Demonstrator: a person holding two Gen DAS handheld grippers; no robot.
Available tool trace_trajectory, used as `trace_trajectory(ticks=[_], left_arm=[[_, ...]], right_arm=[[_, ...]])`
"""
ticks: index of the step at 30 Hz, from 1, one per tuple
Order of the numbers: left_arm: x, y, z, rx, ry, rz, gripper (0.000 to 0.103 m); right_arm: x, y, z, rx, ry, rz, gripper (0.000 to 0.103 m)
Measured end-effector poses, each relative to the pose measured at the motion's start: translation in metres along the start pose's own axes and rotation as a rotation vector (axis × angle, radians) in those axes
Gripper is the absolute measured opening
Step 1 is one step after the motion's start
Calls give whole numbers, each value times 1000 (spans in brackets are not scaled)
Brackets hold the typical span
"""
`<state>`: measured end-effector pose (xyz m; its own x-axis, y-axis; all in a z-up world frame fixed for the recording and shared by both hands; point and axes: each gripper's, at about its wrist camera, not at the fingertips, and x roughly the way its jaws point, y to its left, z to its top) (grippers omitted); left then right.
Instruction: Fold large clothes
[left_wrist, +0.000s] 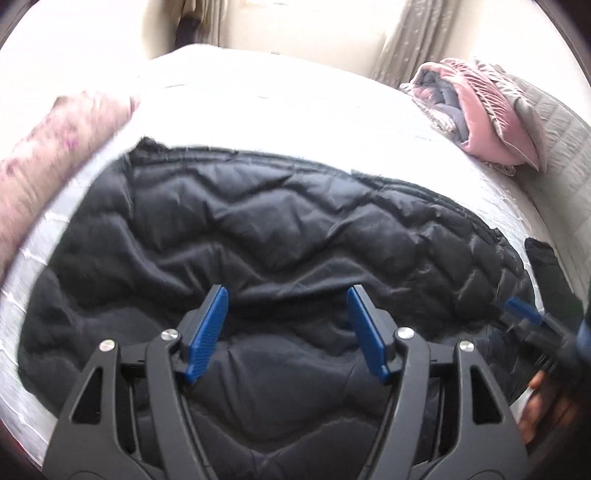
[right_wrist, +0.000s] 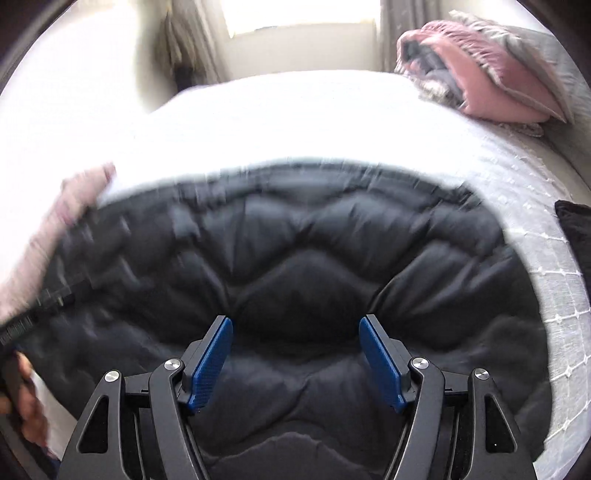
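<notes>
Black quilted jacket spread on white bed, left tool and right tool both spread wide, apparently gripping nothing

The right tool hangs over a black quilted jacket spread on a white bed, its blue pads apart with nothing pressed between them. At the left edge, a hand holds the other tool, blurred. Pink and grey bedding is piled at the bed's far right; a pinkish cloth lies to the left.
</notes>
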<state>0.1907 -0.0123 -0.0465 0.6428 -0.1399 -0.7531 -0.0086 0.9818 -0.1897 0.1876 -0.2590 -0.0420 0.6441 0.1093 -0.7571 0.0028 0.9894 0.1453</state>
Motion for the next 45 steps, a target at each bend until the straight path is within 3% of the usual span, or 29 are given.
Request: trace_trajectory(ticks=[6,9,13,17,23,25,30,32,35,37,40,45], left_arm=[[14,-18,-5,16,71,-9,68],[17,-42,-9,114,60,19,68],[48,-61,-20,186,143,87,75],[50,-62,-16,187,148,91,78],[21,-53,7,176,24,40,78],[23,-54,11,186,20,43,78],[47,-60,21,197,53,92,78],[51,-69,29,227,25,118,78],[63,-84,36,307,-12,217,78],[82,-86,34,342,29,265,79],[102,-84,31,344,82,273,80],[100,-79,58,308,99,203,80]], right_arm=[[8,-42,2,157,62,-21,72],[14,-47,3,152,83,-1,72],[41,-47,-2,100,145,-35,74],[47,-42,-4,49,153,-54,79],[19,-62,4,188,50,43,79],[16,-65,4,201,38,51,79],[23,-70,3,210,69,38,79],[19,-70,4,223,58,42,79],[11,-66,4,228,35,45,79],[14,-63,6,224,45,48,79],[23,-65,3,217,102,32,79],[18,-62,3,206,94,15,79]])
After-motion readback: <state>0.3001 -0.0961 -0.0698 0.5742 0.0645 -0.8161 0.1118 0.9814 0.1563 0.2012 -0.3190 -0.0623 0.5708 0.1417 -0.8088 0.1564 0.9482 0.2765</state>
